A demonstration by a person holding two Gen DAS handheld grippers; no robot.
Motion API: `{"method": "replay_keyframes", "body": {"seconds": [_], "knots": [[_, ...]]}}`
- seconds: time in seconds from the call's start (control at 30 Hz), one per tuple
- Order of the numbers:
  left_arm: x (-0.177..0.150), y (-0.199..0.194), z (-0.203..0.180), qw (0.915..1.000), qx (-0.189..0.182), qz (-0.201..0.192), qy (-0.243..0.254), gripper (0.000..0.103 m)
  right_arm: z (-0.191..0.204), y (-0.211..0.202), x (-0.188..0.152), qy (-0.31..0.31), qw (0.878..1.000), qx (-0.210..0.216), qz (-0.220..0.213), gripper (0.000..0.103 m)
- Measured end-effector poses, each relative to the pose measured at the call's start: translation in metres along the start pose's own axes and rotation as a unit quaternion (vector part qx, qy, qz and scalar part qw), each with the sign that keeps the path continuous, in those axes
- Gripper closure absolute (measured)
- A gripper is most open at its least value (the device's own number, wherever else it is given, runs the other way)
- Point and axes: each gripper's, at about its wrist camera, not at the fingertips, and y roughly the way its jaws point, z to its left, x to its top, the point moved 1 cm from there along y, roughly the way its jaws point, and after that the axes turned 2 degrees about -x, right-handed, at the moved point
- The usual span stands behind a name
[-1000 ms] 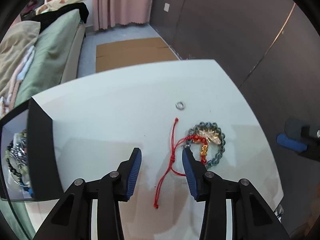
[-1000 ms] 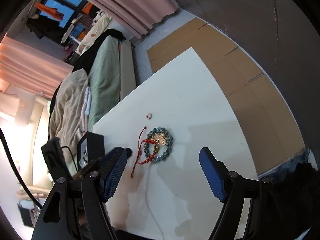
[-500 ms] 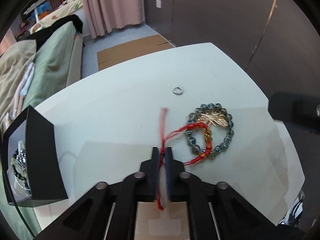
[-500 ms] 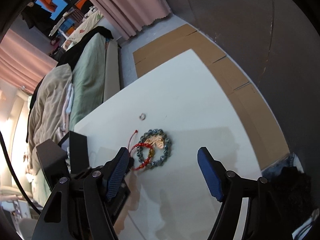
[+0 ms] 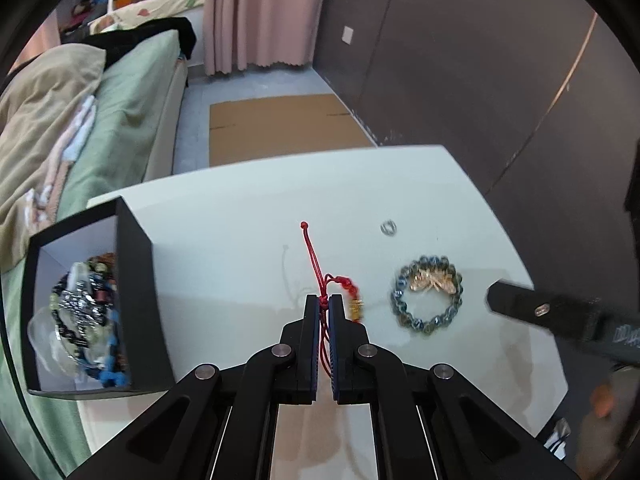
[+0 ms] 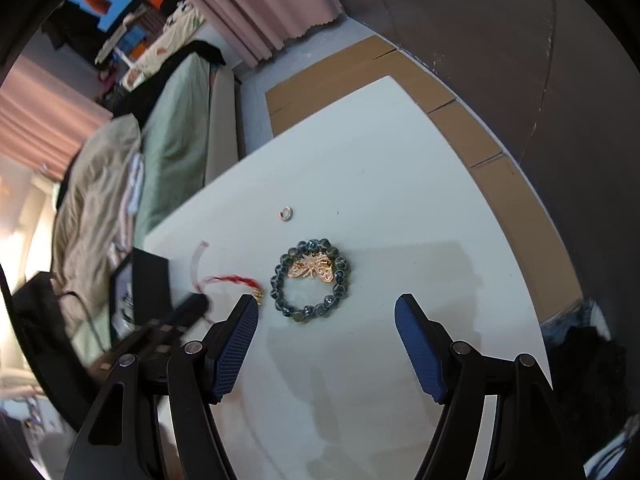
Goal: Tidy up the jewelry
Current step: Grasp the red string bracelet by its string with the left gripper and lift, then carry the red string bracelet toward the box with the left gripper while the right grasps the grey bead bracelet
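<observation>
From the left wrist camera, the left gripper point(image 5: 325, 303) was clamped on the red cord point(image 5: 316, 264), its blue pads pressed together over the knot. One strand ran up and ahead of the tips to a small end bead; other strands ran back between the fingers. The cord's red and gold charms point(image 5: 354, 300) sat just right of the tips, and whether they touched the table point(image 5: 240, 224) could not be told. Further right lay the bead bracelet point(image 5: 428, 298) with a gold butterfly point(image 5: 434, 282) inside its far edge, apart from the cord. Ahead and right of the tips lay a small ring point(image 5: 388, 227). To the left stood an open black box point(image 5: 136, 280) with jewelry point(image 5: 88, 308) heaped inside. The other tool's dark body came in at the right edge.

From the right wrist camera, the right gripper point(image 6: 326, 324) was wide open and held nothing. The bracelet point(image 6: 310, 280) lay flat just ahead of it, nearer the left finger point(image 6: 236, 340), neither pad touching. The ring point(image 6: 286, 213) lay beyond the bracelet. The cord point(image 6: 236, 279), blurred, was left of the bracelet, by the left gripper point(image 6: 192, 308) and the box point(image 6: 150, 280).
</observation>
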Motion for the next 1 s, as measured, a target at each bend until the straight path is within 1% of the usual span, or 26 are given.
{"method": "replay_keyframes", "body": {"seconds": [0.13,0.27,0.33,0.4,0.47,0.5,0.53,0.57,0.6,0.63,0.67,0.77,0.93,1.0], "knots": [[0.004,-0.01,0.006,0.9999,-0.004,-0.013,-0.005,0.099,0.002,0.007,0.003,-0.009,1.0,-0.028,0.003,0.031],[0.007,-0.018,0.016,0.9996,-0.009,-0.023,-0.015,0.099,0.006,0.013,0.006,-0.033,0.996,-0.077,-0.005,0.031],[0.009,-0.021,0.019,0.9994,-0.012,-0.026,-0.019,0.099,0.009,0.018,0.008,-0.042,0.996,-0.084,0.0,0.032],[0.009,-0.025,0.021,0.9992,-0.013,-0.031,-0.022,0.099,0.012,0.025,0.008,-0.049,0.996,-0.078,0.013,0.042],[0.009,-0.028,0.023,0.999,-0.014,-0.035,-0.025,0.099,0.013,0.035,0.006,-0.051,0.996,-0.065,0.031,0.059],[0.009,-0.029,0.024,0.9989,-0.015,-0.036,-0.027,0.099,0.013,0.035,0.007,-0.054,0.996,-0.068,0.026,0.062],[0.009,-0.03,0.025,0.9987,-0.016,-0.038,-0.029,0.099,0.013,0.034,0.007,-0.058,0.996,-0.068,0.023,0.074],[0.009,-0.031,0.027,0.9986,-0.017,-0.038,-0.032,0.099,0.01,0.036,0.006,-0.054,0.997,-0.055,0.032,0.087],[0.009,-0.032,0.028,0.9985,-0.019,-0.039,-0.035,0.099,0.006,0.036,0.006,-0.045,0.998,-0.037,0.035,0.087],[0.009,-0.032,0.029,0.9984,-0.021,-0.039,-0.037,0.099,0.004,0.036,0.006,-0.04,0.998,-0.028,0.035,0.089],[0.01,-0.033,0.03,0.9982,-0.023,-0.04,-0.038,0.099,0.001,0.034,0.006,-0.035,0.999,-0.015,0.034,0.093],[0.01,-0.038,0.033,0.9976,-0.029,-0.044,-0.045,0.099,-0.008,0.027,0.006,-0.014,0.999,0.025,0.03,0.093],[0.012,-0.052,0.039,0.9961,-0.036,-0.059,-0.054,0.099,-0.013,0.007,0.007,0.006,0.997,0.075,-0.002,0.093],[0.013,-0.058,0.043,0.9953,-0.038,-0.067,-0.059,0.099,-0.009,0.0,0.006,0.005,0.995,0.096,-0.012,0.093]]}}
